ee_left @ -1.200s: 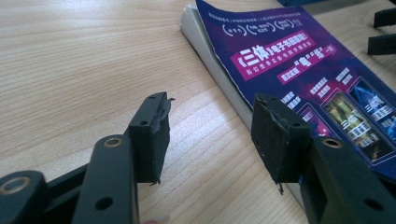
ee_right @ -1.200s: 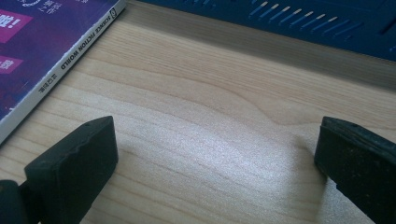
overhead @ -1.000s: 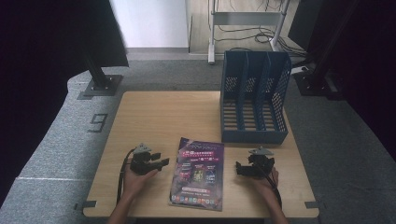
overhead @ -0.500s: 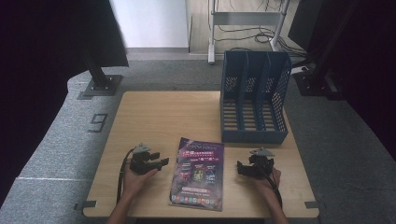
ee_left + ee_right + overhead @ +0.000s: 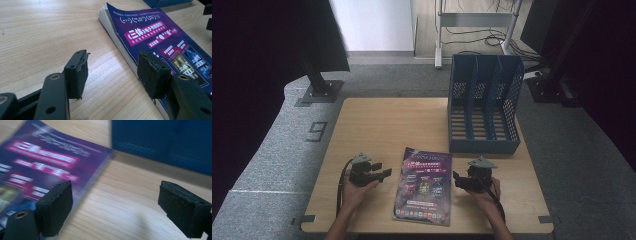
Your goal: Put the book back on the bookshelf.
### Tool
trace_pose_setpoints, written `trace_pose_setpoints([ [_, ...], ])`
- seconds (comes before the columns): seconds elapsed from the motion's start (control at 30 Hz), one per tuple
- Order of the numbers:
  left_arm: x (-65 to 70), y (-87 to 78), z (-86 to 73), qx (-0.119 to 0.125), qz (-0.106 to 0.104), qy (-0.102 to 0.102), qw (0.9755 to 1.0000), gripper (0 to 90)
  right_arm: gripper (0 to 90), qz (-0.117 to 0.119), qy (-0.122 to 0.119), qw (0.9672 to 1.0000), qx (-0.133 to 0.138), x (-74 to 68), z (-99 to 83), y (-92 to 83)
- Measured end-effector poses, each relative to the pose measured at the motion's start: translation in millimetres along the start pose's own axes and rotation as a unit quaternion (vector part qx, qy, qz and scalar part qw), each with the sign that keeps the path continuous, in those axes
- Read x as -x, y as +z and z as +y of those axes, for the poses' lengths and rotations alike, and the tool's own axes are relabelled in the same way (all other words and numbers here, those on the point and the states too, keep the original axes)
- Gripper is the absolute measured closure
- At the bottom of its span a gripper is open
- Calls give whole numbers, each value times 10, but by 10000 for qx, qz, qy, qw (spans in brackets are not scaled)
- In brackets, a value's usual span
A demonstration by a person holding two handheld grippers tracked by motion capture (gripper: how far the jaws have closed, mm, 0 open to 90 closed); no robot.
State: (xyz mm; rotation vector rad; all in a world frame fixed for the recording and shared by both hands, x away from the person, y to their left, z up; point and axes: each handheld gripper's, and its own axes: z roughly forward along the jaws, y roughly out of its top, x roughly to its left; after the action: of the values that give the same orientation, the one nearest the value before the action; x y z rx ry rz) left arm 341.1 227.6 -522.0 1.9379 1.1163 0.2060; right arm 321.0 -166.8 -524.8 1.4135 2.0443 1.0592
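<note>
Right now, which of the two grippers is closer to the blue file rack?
The right gripper: it sits just in front of the blue file rack. The left gripper is across the purple book, farther away.

I see the booklet (image 5: 424, 186) lying at the counter's (image 5: 387, 125) near edge, the file rack (image 5: 483, 105) behind it toward the far right corner.

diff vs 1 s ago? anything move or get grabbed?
The right claw has shifted a little toward the book's right edge and lifted slightly; it is open and empty. The left claw sits in the same place by the book's left edge, open, holding nothing. Book flat on the table and blue file rack are unchanged.
</note>
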Motion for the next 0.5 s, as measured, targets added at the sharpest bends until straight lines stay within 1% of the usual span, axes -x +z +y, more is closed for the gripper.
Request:
trace_pose_setpoints([
  [0.03, 4, -5, 0, 4, -3, 4, 10000, 418, 125, 150, -8, 9999, 34, -89, 50, 36],
  [0.07, 7, -8, 1, 9, -7, 7, 10000, 418, 125, 150, -8, 9999, 34, -89, 50, 36],
  [0.1, 12, -12, 1, 19, -13, 15, 10000, 418, 125, 188, -35, 9998, 14, -122, 67, 54],
  [0.13, 14, -14, 2, 25, -14, 16, 10000, 418, 127, 198, -129, 9997, 9, -207, 106, 109],
  [0.17, 13, -14, 2, 31, -20, 12, 10000, 418, 127, 198, -129, 9997, 9, -207, 106, 109],
  [0.23, 5, -10, 2, 29, -15, 10, 10000, 418, 129, 275, -130, 9995, 28, -275, 136, 160],
  [0.27, 0, -6, 0, 17, -8, 10, 10000, 418, 129, 302, -181, 9994, 6, -343, 151, 219],
  [0.3, 0, -4, 0, 16, -3, 23, 10000, 419, 129, 302, -218, 9993, 0, -360, 151, 233],
  [0.37, 6, 1, -1, 16, -8, 16, 10000, 419, 129, 356, -210, 9991, -31, -392, 139, 263],
  [0.5, 30, 30, -3, -29, -9, 75, 10000, 419, 129, 383, -235, 9990, -89, -404, 97, 290],
])
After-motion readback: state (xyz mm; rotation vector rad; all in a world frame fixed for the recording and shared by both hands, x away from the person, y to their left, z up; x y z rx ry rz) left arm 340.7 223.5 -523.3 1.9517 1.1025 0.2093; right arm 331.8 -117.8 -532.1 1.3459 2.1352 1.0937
